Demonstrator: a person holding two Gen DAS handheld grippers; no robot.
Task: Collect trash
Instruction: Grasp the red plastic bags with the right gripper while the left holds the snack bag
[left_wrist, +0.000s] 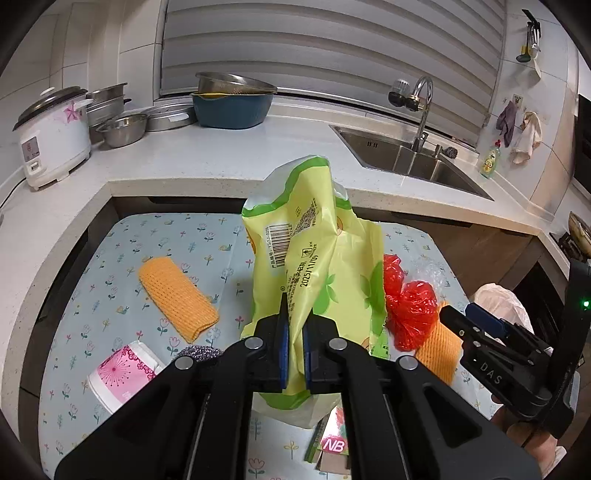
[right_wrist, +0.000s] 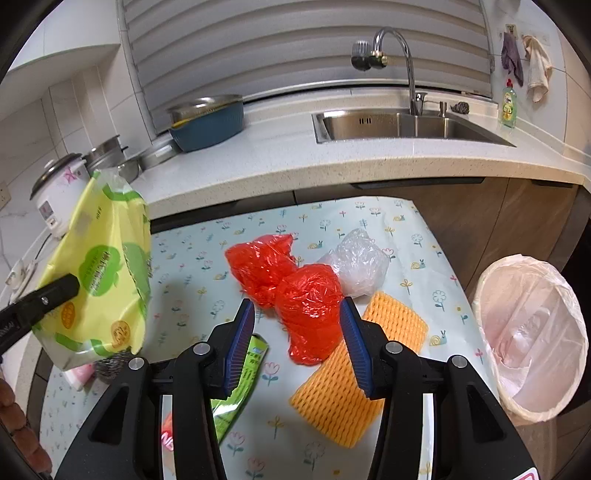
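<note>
My left gripper (left_wrist: 294, 334) is shut on a yellow-green plastic package (left_wrist: 317, 258) and holds it upright above the flowered mat; the package also shows in the right wrist view (right_wrist: 99, 280). My right gripper (right_wrist: 297, 339) is open, its blue pads either side of a crumpled red plastic bag (right_wrist: 295, 284) on the mat. An orange foam net (right_wrist: 354, 373) lies under and right of it. A clear plastic bag (right_wrist: 356, 262) lies behind. A bin lined with a pale pink bag (right_wrist: 532, 339) stands at the right.
Another orange foam net (left_wrist: 177, 297), a pink-patterned paper cup (left_wrist: 122, 373), a steel scourer (left_wrist: 199, 352) and a green wrapper (right_wrist: 240, 384) lie on the mat (left_wrist: 110, 258). The counter holds a rice cooker (left_wrist: 51, 136), bowls (left_wrist: 232, 101) and a sink (right_wrist: 406, 125).
</note>
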